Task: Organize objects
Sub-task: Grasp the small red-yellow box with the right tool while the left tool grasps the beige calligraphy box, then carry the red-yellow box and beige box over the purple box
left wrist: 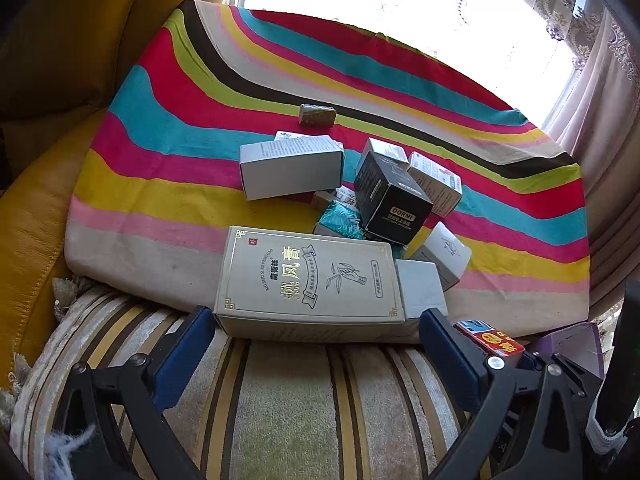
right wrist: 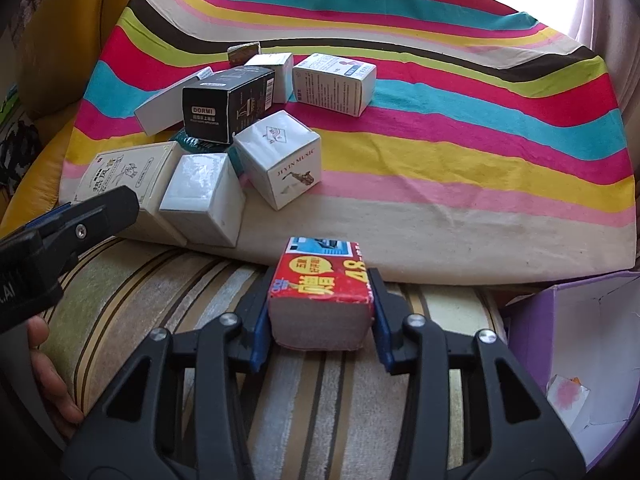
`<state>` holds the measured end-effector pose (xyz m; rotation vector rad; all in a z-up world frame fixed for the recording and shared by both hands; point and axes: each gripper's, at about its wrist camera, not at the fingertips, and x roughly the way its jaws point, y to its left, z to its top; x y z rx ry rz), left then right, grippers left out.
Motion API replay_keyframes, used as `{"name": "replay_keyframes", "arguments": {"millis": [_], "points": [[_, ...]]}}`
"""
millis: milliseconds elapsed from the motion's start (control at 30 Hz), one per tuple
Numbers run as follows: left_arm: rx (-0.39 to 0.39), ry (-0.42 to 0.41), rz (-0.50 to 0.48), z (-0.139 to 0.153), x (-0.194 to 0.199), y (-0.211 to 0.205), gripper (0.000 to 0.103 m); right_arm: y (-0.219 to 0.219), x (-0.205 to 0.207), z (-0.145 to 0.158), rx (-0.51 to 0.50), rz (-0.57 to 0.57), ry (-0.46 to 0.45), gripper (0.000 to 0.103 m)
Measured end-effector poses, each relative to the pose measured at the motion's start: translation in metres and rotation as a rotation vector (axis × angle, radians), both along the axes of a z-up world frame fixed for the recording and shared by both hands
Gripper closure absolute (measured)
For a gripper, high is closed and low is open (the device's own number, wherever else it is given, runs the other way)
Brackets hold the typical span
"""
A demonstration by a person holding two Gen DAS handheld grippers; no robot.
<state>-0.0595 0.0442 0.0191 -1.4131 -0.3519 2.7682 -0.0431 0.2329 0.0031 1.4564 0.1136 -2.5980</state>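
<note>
The right tongs [right wrist: 320, 312] were closed on a red printed carton [right wrist: 320, 280], a small rectangular pack with a plain grey end face, held between the blue pads above a striped plush cushion [right wrist: 160, 280]. The left tongs [left wrist: 316, 336] were spread wide and held nothing, the fingers flanking the near end of a flat cream ointment box [left wrist: 308, 280] with gold-printed characters. The task was judged to be at an early stage: one carton was lifted clear, and nearly all other items were left in a loose heap on the multicoloured striped cloth [right wrist: 440, 140]. A purple cardboard box [right wrist: 580, 340], open at the top, was seen just beside the right tongs; it was judged a likely container, and little was visible inside it. The heap comprised a glossy black box marked DORMI [right wrist: 228, 104], a white cube marked JEYIN MUSIC [right wrist: 280, 160], a plain white glossy carton [right wrist: 204, 196], a white carton with fine print [right wrist: 336, 84], a long grey-white carton [left wrist: 292, 168] and a crinkled teal foil packet [left wrist: 340, 220]. A small dark mottled block [left wrist: 317, 115] lay apart, farther back on the cloth. All cartons appeared rigid, light and sharp-edged paperboard; the cloth appeared woven and slightly wrinkled.
</note>
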Motion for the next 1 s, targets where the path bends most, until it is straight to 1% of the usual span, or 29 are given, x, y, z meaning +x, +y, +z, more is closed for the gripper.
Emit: {"name": "replay_keyframes", "arguments": {"millis": [133, 200, 400, 433, 500, 667, 767, 900, 1000], "points": [[-0.027, -0.022, -0.001, -0.006, -0.009, 0.004, 0.0, 0.001, -0.002, -0.002, -0.014, -0.003, -0.005, 0.057], [-0.022, -0.042, 0.004, -0.01, -0.013, 0.003, 0.0, 0.003, -0.003, -0.004, -0.024, -0.007, -0.011, 0.057], [-0.009, -0.037, 0.012, -0.012, -0.022, -0.002, 0.0, 0.003, -0.005, -0.005, -0.031, -0.012, -0.011, 0.057], [-0.014, -0.049, 0.015, -0.014, -0.024, -0.002, 0.0, 0.003, -0.005, -0.005, -0.034, -0.014, -0.012, 0.057], [0.005, -0.061, 0.015, -0.017, -0.027, -0.004, 0.0, 0.004, -0.005, -0.005, -0.038, -0.016, -0.012, 0.057], [-0.007, -0.041, 0.025, -0.017, -0.028, -0.004, 0.0, 0.004, -0.007, -0.005, -0.043, -0.025, -0.005, 0.057], [0.0, -0.026, 0.039, -0.016, -0.025, -0.006, 0.001, 0.007, -0.005, -0.005, -0.038, -0.037, 0.004, 0.057], [0.002, 0.025, 0.047, -0.009, -0.015, -0.006, 0.001, 0.01, -0.002, -0.003, -0.042, -0.045, 0.014, 0.057], [0.003, 0.083, 0.049, 0.001, -0.006, -0.006, 0.001, 0.01, 0.002, 0.001, -0.043, -0.05, 0.031, 0.058]]}}
